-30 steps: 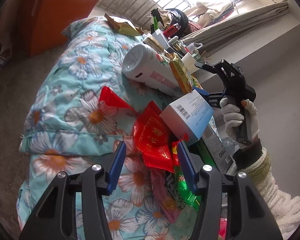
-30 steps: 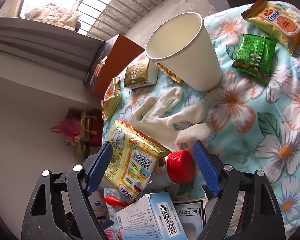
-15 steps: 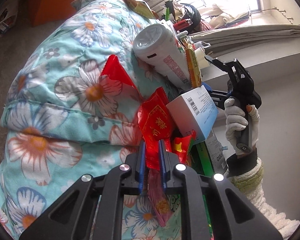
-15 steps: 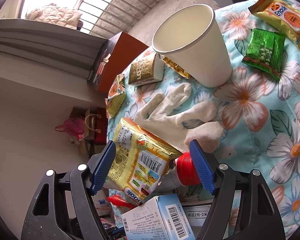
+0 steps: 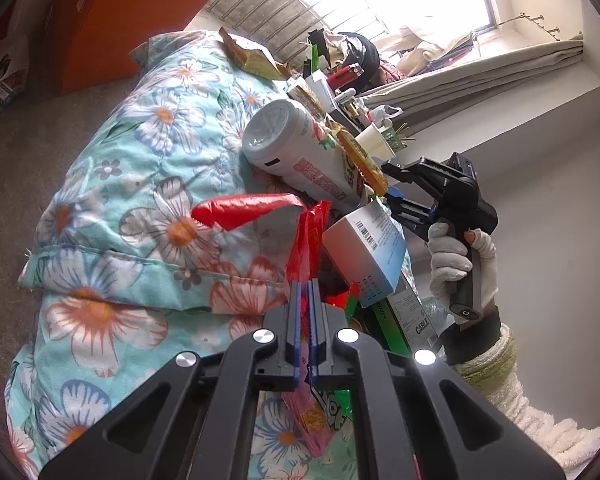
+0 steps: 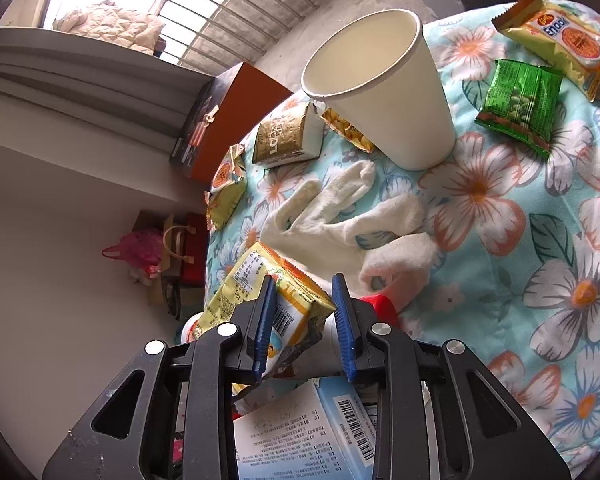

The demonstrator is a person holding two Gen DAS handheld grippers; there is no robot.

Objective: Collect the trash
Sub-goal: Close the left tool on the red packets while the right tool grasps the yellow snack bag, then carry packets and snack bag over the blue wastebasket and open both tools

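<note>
My left gripper point(image 5: 307, 288) is shut on a red foil wrapper point(image 5: 312, 236), which stands edge-on between the pads above the floral cloth point(image 5: 112, 208). My right gripper point(image 6: 305, 300) is closed on a yellow snack packet point(image 6: 260, 284), squeezing it; the same gripper shows in the left wrist view point(image 5: 396, 196). A white bottle point(image 5: 300, 156) with a red cap point(image 6: 380, 308) lies beside the packet. A blue-and-white box point(image 5: 368, 248) sits at the cloth's edge.
A white paper cup point(image 6: 384, 92) stands on the cloth, with a white glove point(image 6: 340, 220), a green packet point(image 6: 520, 100), a yellow Enaak packet point(image 6: 564, 40) and a gold carton point(image 6: 288, 136) around it. An orange cabinet point(image 5: 112, 24) stands on the floor.
My left gripper closed on the red wrapper and lifted it edge-on. My right gripper closed from wide open onto the yellow packet.
</note>
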